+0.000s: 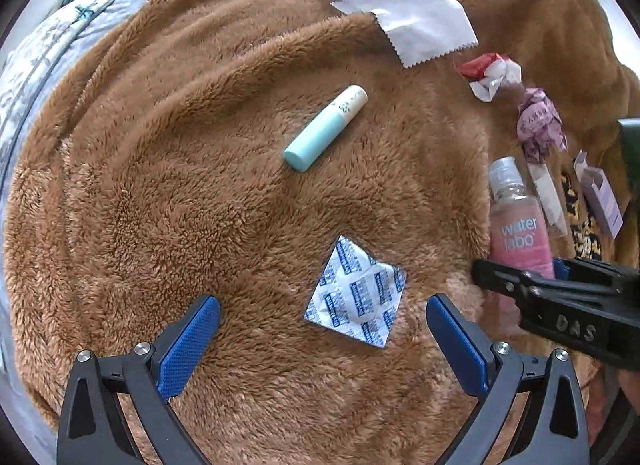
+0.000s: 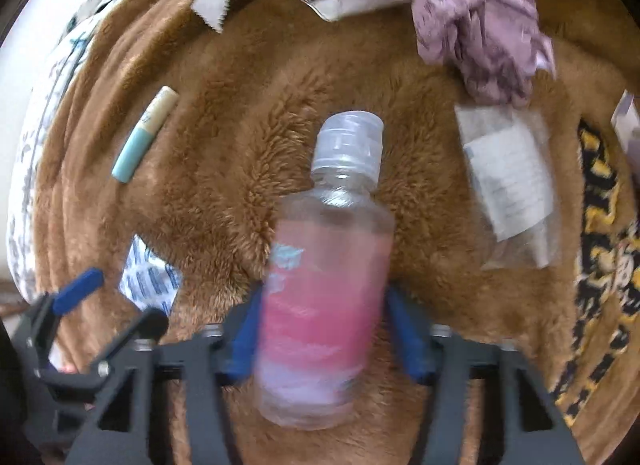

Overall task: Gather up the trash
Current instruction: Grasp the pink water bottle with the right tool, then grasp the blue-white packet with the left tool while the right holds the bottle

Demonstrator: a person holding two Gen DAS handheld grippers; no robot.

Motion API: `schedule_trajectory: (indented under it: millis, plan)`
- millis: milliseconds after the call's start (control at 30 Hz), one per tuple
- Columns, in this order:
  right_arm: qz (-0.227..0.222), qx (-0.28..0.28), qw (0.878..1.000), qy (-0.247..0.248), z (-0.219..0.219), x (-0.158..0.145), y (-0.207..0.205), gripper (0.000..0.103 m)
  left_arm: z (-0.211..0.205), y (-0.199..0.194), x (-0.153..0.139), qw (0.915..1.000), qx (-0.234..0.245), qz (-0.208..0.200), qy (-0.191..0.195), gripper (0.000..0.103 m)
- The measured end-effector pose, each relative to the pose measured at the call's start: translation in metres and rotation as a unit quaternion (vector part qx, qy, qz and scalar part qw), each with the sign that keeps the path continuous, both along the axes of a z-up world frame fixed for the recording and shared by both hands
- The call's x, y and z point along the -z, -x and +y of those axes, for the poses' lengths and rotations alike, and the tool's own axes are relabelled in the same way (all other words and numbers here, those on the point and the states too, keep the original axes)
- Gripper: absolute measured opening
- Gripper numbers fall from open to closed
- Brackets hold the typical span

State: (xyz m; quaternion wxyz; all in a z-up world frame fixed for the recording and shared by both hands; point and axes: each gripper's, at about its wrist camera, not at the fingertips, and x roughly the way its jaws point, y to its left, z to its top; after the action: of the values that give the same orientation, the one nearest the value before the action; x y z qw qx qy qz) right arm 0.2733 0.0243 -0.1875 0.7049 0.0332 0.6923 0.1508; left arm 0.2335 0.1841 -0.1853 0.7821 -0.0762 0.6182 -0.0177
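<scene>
My left gripper [image 1: 323, 315] is open just above the brown fleece blanket [image 1: 180, 185], its blue pads either side of a blue-and-white foil packet [image 1: 356, 293]. My right gripper [image 2: 326, 329] is shut on a clear bottle with a pink label [image 2: 326, 285], cap pointing away. The bottle also shows at the right of the left wrist view [image 1: 516, 225], with the right gripper [image 1: 560, 301] on it. A mint and cream tube [image 1: 324, 129] lies further off. A crumpled purple wrapper [image 2: 480, 29], a red-and-white wrapper [image 1: 490, 71] and a torn white paper [image 1: 408, 21] lie beyond.
A clear plastic bag with a white label [image 2: 508, 185] lies right of the bottle. A small lilac box [image 1: 600, 197] and a black-and-yellow patterned cloth [image 2: 604, 249] are at the far right. Pale patterned bedding [image 1: 48, 49] borders the blanket on the left.
</scene>
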Motion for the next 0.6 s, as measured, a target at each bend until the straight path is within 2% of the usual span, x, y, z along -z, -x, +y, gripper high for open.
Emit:
schedule_trajectory:
  millis: [267, 400, 600]
  plan:
    - [-0.048, -0.027, 0.998, -0.009, -0.012, -0.041, 0.009, 0.045, 0.005, -0.006, 0.005, 0.9998, -0.013, 0.011, 0.014, 0.103]
    - [-0.056, -0.033, 0.998, -0.02, -0.025, -0.057, 0.012, 0.045, 0.003, -0.006, 0.008, 0.9994, -0.022, 0.009, 0.025, 0.103]
    - [-0.051, -0.034, 0.998, -0.031, -0.034, -0.063, 0.014, 0.045, -0.001, -0.013, 0.018, 0.9986, -0.044, 0.01, 0.028, 0.103]
